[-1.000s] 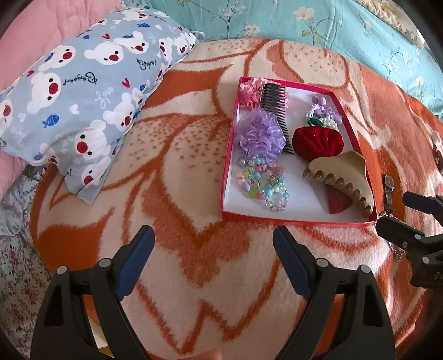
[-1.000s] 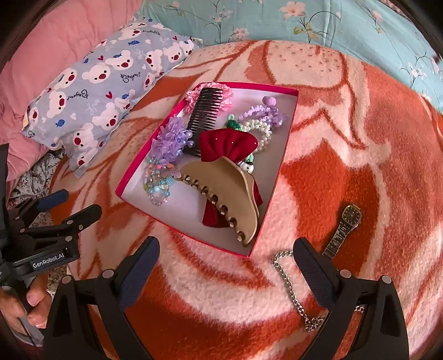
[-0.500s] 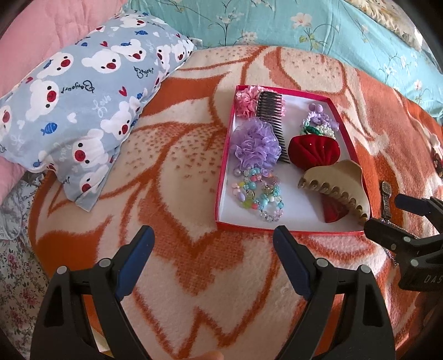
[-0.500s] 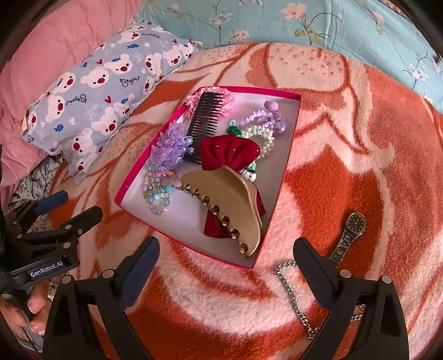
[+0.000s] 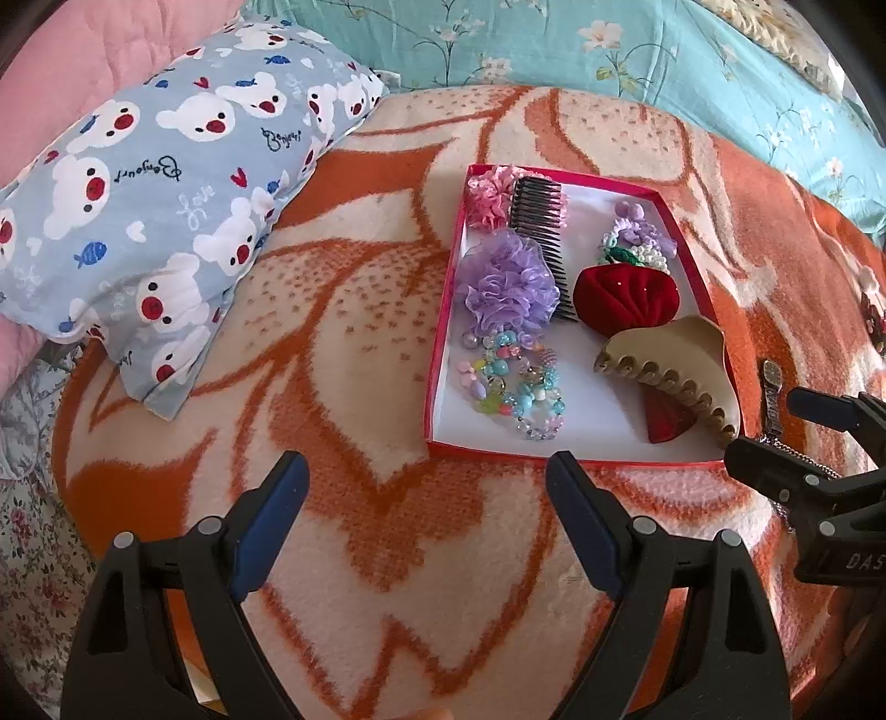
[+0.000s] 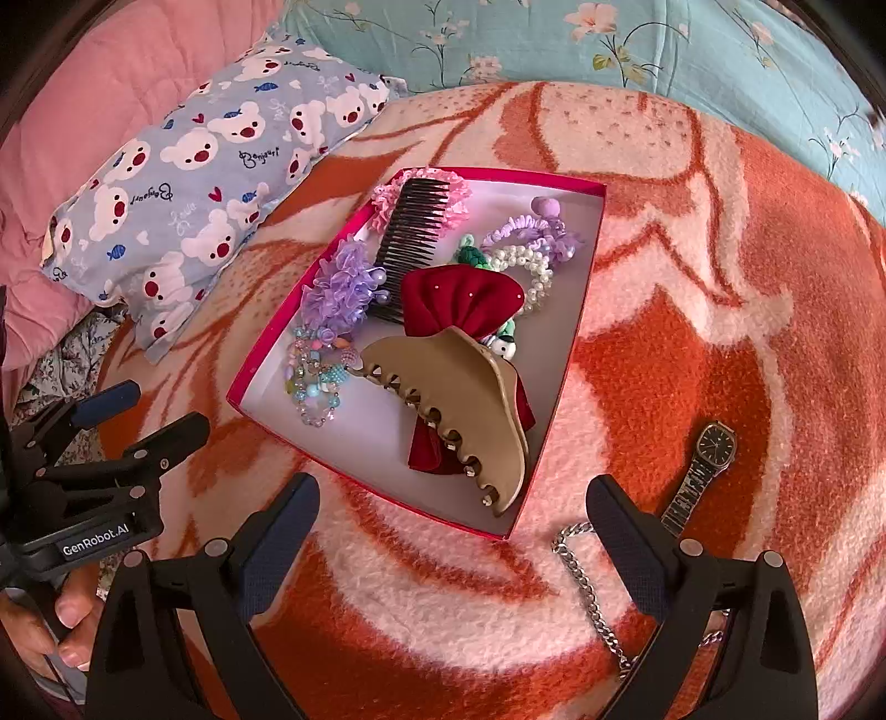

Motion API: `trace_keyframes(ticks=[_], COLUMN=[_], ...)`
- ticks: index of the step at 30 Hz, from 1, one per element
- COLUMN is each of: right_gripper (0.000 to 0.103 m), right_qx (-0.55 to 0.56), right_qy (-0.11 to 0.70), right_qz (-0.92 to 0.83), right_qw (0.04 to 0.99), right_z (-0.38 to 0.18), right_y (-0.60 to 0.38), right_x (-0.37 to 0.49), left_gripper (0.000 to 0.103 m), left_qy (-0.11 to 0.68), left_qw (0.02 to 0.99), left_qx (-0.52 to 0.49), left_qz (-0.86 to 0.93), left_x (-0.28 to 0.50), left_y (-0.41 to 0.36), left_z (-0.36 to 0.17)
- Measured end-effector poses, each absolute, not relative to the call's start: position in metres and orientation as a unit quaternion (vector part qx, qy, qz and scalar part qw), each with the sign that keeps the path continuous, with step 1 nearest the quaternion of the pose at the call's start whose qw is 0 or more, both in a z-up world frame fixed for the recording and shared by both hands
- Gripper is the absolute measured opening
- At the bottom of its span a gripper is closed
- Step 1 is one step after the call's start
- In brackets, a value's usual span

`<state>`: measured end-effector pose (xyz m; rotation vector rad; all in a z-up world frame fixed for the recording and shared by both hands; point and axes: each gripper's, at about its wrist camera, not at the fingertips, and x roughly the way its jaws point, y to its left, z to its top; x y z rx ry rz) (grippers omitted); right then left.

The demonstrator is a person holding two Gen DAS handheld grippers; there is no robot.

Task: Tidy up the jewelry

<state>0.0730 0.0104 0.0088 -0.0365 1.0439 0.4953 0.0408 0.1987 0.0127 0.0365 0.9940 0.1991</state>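
Observation:
A red-rimmed box [image 5: 440, 327] [image 6: 587, 293] lies on the orange blanket. It holds a beige claw clip [image 5: 673, 368] [image 6: 465, 410], a red velvet bow [image 5: 623, 296] [image 6: 459, 302], a dark comb [image 5: 545, 232] [image 6: 412, 232], a purple scrunchie [image 5: 506, 288], bead bracelets [image 5: 512, 387] and a pearl band [image 6: 526, 266]. A wristwatch [image 6: 700, 471] [image 5: 771, 387] and a silver chain [image 6: 587, 592] lie on the blanket right of the box. My left gripper [image 5: 426, 515] is open and empty, short of the box's near edge. My right gripper [image 6: 451, 531] is open and empty, near the box's near corner.
A bear-print pillow [image 5: 160, 194] [image 6: 205, 171] lies left of the box, against pink bedding [image 6: 99, 72]. A teal floral quilt [image 5: 554, 44] runs along the back. The blanket drops off at the left onto floral fabric [image 5: 27, 554].
Both views have drawn back slightly from the box. Nothing in the box, the watch or the chain has moved. Both grippers stay open.

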Motion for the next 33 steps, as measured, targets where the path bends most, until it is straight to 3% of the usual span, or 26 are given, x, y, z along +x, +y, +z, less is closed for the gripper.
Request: trace_keyframes(ticks=[33], right_gripper=[0.098], right_qx=[-0.009], right_qy=[0.491], right_qz=[0.231], right_qw=[0.84], right_z=[0.0122], right_y=[0.0004], right_x=[0.0704], left_gripper=[0.088], left_qy=[0.477], left_qw=[0.875], left_qx=[0.019], left_qz=[0.084], left_x=[0.0386], left_y=[0.1939], left_z=[0.0135])
